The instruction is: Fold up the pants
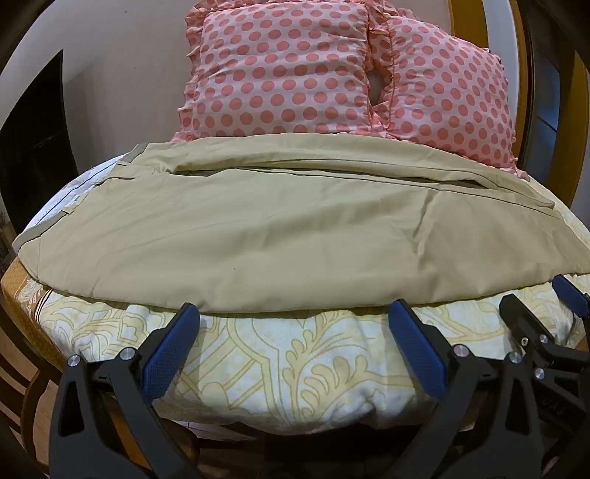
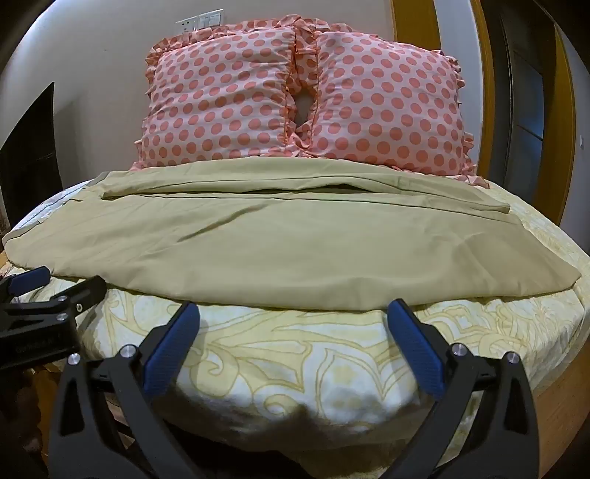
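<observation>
**Khaki pants laid across the bed, both tongs spread and empty at the near edge**

The khaki pants lie flat across the bed, waistband toward the left, legs running off to the right, one leg folded over the other so a long seam line crosses the middle. They cover most of the yellow-and-white patterned sheet; only the near strip of it shows. Behind them two pink polka-dot pillows with ruffled edges lean against the wall, their lower edges hidden by the far side of the cloth.

The left tongs hover just short of the near hem, blue pads wide apart and holding nothing. The right tongs sit the same way further along the hem, spread wide and empty. Each shows at the edge of the other's view, near the hem.

Raised lettering on the black body of each tool is too blurred and dark to read. A white switch plate on the wall above the pillows carries no legible marks. The waistband end is cut off at the left rim in the right wrist view, and the fisheye bends the bed's corners out of sight.
</observation>
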`<act>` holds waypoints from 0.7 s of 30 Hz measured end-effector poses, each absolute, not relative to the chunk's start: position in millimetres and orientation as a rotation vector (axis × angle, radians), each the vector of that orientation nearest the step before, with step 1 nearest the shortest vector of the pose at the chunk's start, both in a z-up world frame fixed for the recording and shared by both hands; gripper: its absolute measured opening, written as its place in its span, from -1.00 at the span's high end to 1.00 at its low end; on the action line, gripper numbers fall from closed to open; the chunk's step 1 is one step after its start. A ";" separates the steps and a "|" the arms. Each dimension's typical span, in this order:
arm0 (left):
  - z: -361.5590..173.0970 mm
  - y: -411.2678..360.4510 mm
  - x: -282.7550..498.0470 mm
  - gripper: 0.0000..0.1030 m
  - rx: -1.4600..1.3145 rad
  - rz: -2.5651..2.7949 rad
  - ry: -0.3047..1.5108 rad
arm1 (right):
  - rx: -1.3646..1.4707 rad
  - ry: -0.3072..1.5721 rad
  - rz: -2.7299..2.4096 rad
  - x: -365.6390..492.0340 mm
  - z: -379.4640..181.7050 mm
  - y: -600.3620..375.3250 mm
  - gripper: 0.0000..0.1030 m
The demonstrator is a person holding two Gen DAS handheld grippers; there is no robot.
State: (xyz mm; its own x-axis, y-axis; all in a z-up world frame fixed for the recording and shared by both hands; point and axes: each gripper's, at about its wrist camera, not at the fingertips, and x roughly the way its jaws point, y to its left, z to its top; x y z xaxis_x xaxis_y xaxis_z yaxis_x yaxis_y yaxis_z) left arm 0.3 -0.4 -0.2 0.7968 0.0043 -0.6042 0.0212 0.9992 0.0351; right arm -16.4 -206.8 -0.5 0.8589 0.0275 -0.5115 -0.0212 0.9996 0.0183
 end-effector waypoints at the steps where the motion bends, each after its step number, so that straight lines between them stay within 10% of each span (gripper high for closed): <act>1: -0.1 -0.5 0.3 -0.97 0.041 -0.009 0.648 | 0.015 0.547 0.025 -15.8 -0.6 -207.1 -0.96; 21: 0.1 -0.4 0.0 -0.97 0.038 -0.010 0.642 | 0.012 0.540 0.025 -16.6 -0.3 -207.2 -0.96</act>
